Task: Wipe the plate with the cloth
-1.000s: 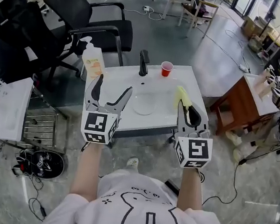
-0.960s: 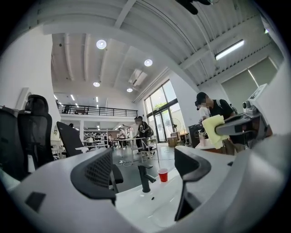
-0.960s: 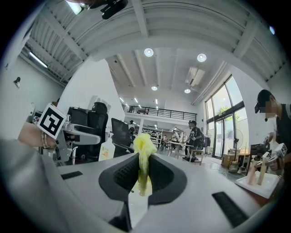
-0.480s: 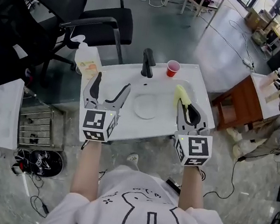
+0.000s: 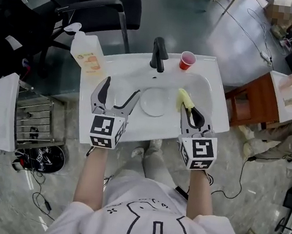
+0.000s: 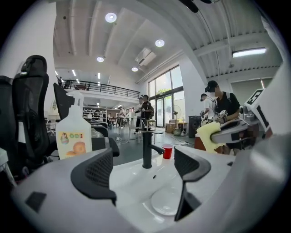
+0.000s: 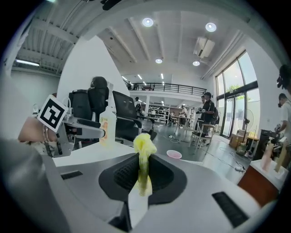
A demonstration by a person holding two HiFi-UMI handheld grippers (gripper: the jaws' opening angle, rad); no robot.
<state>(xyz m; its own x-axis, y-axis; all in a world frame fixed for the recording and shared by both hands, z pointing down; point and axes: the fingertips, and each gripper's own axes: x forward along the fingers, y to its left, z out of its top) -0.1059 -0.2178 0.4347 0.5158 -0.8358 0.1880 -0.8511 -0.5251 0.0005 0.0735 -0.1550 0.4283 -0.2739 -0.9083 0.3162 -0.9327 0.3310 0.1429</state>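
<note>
Yellow cloth (image 5: 183,96) pinched in right tongs (image 5: 186,107), beside plate (image 5: 154,101), ready for wiping; left tongs (image 5: 121,88) spread, empty, probably to steady plate.

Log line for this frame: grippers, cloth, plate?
left gripper: open, empty, left of plate | right gripper: shut on yellow cloth, right of plate | plate: in sink basin, cloth not on it

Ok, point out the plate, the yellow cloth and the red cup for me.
plate (image 5: 154,101), head view, on its bare middle.
yellow cloth (image 5: 183,99), head view, on the bunched free end.
red cup (image 5: 187,61), head view, on its open top.
</note>
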